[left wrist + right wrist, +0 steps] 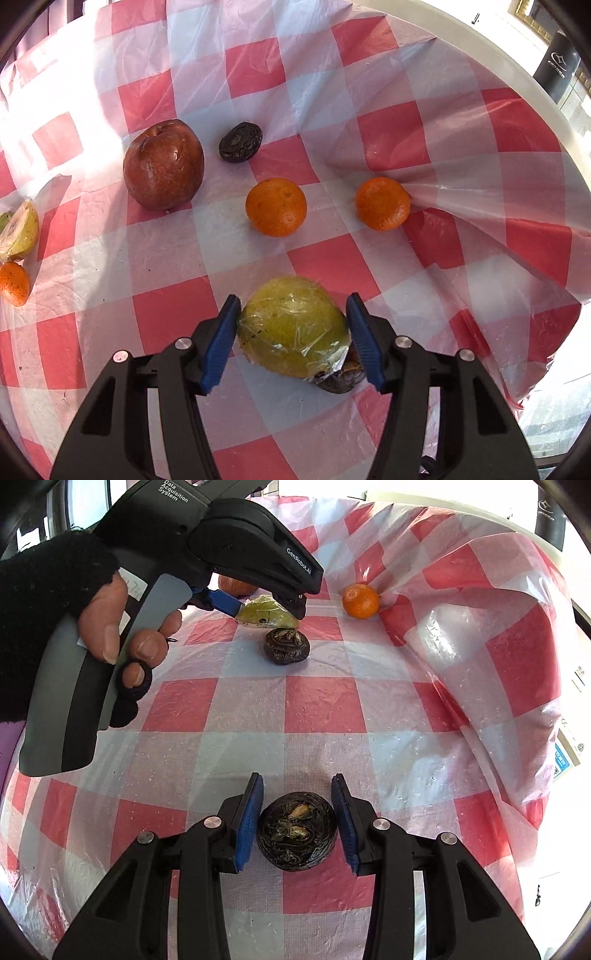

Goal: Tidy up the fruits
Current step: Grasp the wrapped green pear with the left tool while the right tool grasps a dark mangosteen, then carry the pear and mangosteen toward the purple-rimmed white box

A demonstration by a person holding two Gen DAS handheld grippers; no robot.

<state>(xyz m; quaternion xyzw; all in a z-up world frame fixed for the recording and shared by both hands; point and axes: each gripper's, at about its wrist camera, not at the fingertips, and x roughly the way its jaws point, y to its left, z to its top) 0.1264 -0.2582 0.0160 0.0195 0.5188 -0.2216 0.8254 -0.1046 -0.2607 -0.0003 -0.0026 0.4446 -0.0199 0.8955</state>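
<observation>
A: Left tongs point(293, 341)?
B: Clamped on the wrapped pear point(291, 326), low over the checked bench point(147, 258), near two oranges point(276, 206).
A: Right tongs point(297, 821)?
B: Closed around a dark plum point(297, 836); whether the pads press it, I cannot tell.

Ahead of the left hand-held gripper point(293, 343), bare cloth runs to two tangerines point(276, 206) point(382, 203) with a passable gap between; a red apple point(163, 164) and dark wrinkled fruit point(240, 141) crowd the far left. A raised tablecloth fold point(491, 635) walls the right; open checks lie between the right hand-held gripper point(297, 821) and another dark fruit point(287, 646).
</observation>
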